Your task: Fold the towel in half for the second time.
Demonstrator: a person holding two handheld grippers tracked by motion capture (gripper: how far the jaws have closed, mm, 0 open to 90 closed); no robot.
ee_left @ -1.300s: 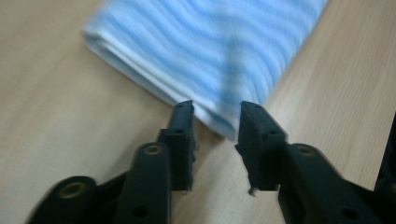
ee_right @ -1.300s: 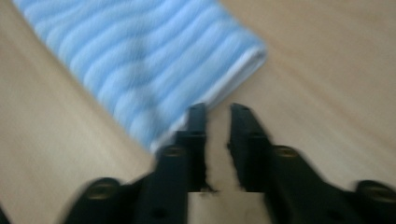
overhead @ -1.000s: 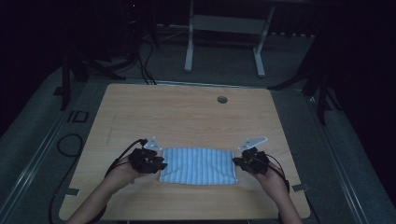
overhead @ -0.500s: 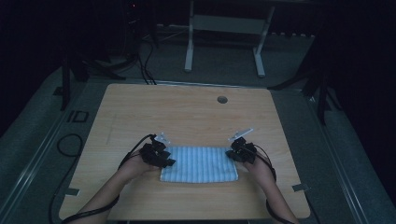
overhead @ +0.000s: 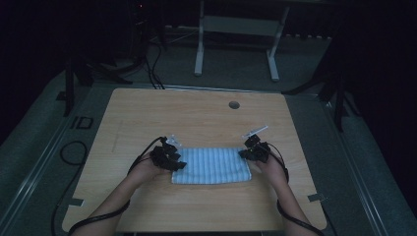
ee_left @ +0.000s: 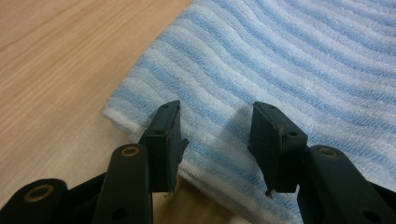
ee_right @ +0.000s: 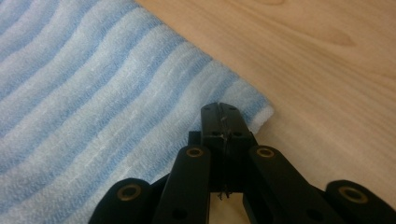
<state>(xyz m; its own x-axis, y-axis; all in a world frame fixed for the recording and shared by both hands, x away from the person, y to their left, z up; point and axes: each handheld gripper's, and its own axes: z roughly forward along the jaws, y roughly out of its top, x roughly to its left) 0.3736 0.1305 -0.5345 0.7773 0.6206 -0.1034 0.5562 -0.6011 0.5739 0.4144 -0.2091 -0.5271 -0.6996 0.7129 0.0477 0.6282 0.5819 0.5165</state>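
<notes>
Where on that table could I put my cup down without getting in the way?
The far half of the light wooden table is bare, from the blue-and-white striped folded cloth up to the small round hole. The near edge strip is free too. It is crowded around the cloth's ends, beside the left hand-held gripper and right hand-held gripper.

You have bare wood on all sides of the striped cloth (overhead: pixel 211 165) across the table (overhead: pixel 196 118): toward the far edge, the left edge and the near edge nothing blocks you. The cable hole (overhead: pixel 234 104) near the far edge lies flush with the surface.
</notes>
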